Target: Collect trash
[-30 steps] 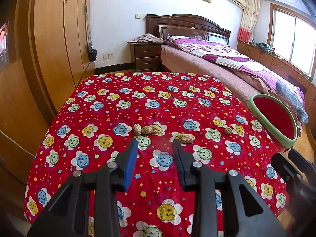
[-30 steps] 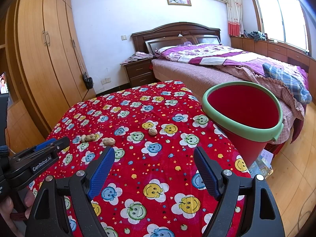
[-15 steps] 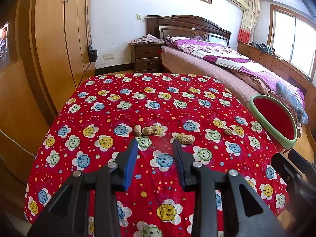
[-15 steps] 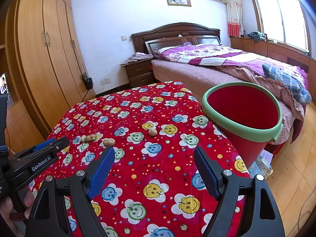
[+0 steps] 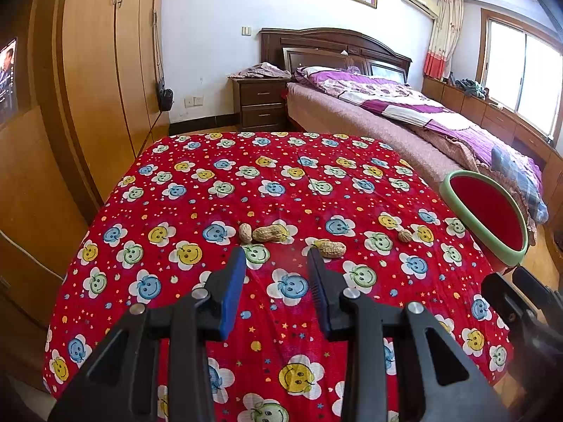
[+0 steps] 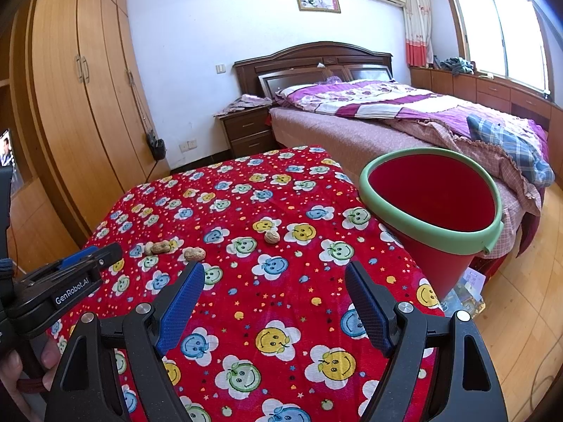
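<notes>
The left hand-held gripper (image 5: pixel 276 256), jaws parted and empty, hovers just short of the peanut shells (image 5: pixel 270 234).

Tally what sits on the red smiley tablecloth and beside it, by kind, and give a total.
Peanut shells on the tablecloth: 4, namely a small one touching a long one, one nearer the left gripper at, and a small one toward the bucket.
Red bucket with green rim: 1
Total: 5
</notes>
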The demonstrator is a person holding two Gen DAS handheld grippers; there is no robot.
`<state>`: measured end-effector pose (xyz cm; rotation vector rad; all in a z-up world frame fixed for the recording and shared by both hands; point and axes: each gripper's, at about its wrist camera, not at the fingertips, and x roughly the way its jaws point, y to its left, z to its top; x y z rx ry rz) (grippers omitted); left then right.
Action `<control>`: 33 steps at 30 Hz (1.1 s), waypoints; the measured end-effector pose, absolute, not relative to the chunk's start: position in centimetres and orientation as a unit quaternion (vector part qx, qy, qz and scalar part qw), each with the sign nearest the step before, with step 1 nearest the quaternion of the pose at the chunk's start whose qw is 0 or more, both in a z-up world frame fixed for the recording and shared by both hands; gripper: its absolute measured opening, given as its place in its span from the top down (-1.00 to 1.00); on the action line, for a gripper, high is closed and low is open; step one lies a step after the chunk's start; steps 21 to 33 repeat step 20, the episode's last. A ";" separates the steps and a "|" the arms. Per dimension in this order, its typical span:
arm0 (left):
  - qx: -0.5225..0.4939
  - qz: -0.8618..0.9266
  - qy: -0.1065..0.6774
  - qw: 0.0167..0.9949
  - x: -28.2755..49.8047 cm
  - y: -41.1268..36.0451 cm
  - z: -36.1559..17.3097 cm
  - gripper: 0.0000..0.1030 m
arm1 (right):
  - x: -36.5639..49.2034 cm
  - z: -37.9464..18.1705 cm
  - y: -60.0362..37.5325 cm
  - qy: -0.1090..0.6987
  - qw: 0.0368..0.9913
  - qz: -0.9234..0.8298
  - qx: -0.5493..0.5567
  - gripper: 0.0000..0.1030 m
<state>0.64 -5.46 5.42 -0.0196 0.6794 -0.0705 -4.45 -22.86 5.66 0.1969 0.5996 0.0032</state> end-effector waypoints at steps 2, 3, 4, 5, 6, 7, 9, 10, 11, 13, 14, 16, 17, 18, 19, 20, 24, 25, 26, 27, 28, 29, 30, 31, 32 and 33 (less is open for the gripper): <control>-0.010 -0.035 0.333 0.942 0.7 -5.4 5.5 0.30 | -4.5 5.7 -22.9 0.295 0.951 0.001 0.097 -0.61; -0.010 -0.035 0.333 0.942 0.7 -5.4 5.5 0.30 | -4.5 5.7 -22.9 0.295 0.951 0.001 0.097 -0.61; -0.010 -0.036 0.332 0.943 0.7 -5.4 5.7 0.30 | -4.4 5.7 -22.9 0.294 0.951 0.001 0.097 -0.61; -0.010 -0.036 0.332 0.943 0.7 -5.4 5.7 0.30 | -4.4 5.7 -22.9 0.294 0.951 0.000 0.097 -0.61; -0.010 -0.036 0.332 0.943 0.8 -5.3 5.8 0.30 | -4.5 5.8 -22.9 0.293 0.951 0.000 0.097 -0.61; -0.010 -0.036 0.332 0.943 0.7 -5.4 5.7 0.30 | -4.5 5.8 -23.0 0.293 0.951 0.000 0.097 -0.61; -0.010 -0.035 0.331 0.943 0.7 -5.4 5.8 0.30 | -4.6 6.0 -22.9 0.292 0.952 0.000 0.096 -0.61; -0.010 -0.035 0.332 0.943 0.7 -5.4 5.7 0.30 | -4.6 6.0 -22.9 0.291 0.952 0.000 0.095 -0.61; -0.011 -0.035 0.331 0.943 0.7 -5.4 5.8 0.30 | -4.6 6.0 -22.9 0.291 0.952 0.000 0.095 -0.61; -0.011 -0.035 0.331 0.943 0.7 -5.4 6.0 0.30 | -4.6 6.0 -22.9 0.291 0.952 0.000 0.095 -0.61; -0.011 -0.035 0.330 0.943 0.8 -5.4 6.1 0.30 | -4.6 6.0 -22.9 0.291 0.952 0.000 0.095 -0.61; -0.011 -0.035 0.330 0.943 0.9 -5.4 6.3 0.30 | -4.6 6.0 -22.8 0.291 0.952 0.000 0.095 -0.61; -0.011 -0.035 0.330 0.943 0.9 -5.4 6.3 0.30 | -4.6 6.0 -22.8 0.291 0.952 0.000 0.095 -0.61; -0.011 -0.035 0.330 0.943 0.8 -5.4 6.2 0.30 | -4.6 6.0 -22.8 0.291 0.952 0.000 0.095 -0.61; -0.011 -0.035 0.330 0.943 0.7 -5.5 6.4 0.30 | -4.6 6.0 -22.8 0.291 0.952 0.000 0.095 -0.61; -0.011 -0.035 0.330 0.943 0.7 -5.5 6.3 0.30 | -4.6 6.0 -22.8 0.291 0.952 0.000 0.095 -0.61; -0.011 -0.035 0.330 0.943 0.7 -5.5 6.3 0.30 | -4.6 6.0 -22.8 0.291 0.952 0.000 0.095 -0.61; -0.011 -0.035 0.330 0.943 0.7 -5.5 6.3 0.30 | -4.6 6.0 -22.8 0.291 0.952 0.000 0.095 -0.61; -0.011 -0.035 0.330 0.943 0.7 -5.5 6.3 0.30 | -4.6 6.0 -22.8 0.291 0.952 0.000 0.095 -0.61; -0.011 -0.035 0.330 0.943 0.7 -5.5 6.3 0.30 | -4.6 6.0 -22.8 0.291 0.952 0.000 0.095 -0.61; -0.011 -0.035 0.330 0.943 0.7 -5.5 6.3 0.30 | -4.6 6.0 -22.8 0.291 0.952 0.000 0.095 -0.61; -0.011 -0.035 0.330 0.943 0.7 -5.5 6.3 0.30 | -4.6 6.0 -22.8 0.291 0.952 0.000 0.095 -0.61; -0.011 -0.035 0.330 0.943 0.7 -5.5 6.3 0.30 | -4.6 6.0 -22.8 0.291 0.952 0.000 0.095 -0.61; -0.011 -0.035 0.330 0.943 0.7 -5.5 6.3 0.30 | -4.6 6.0 -22.8 0.291 0.952 0.000 0.095 -0.61; -0.011 -0.035 0.330 0.943 0.7 -5.5 6.3 0.30 | -4.6 6.0 -22.8 0.291 0.952 0.000 0.095 -0.61; -0.011 -0.035 0.330 0.943 0.7 -5.5 6.3 0.30 | -4.6 6.0 -22.8 0.291 0.952 0.000 0.095 -0.61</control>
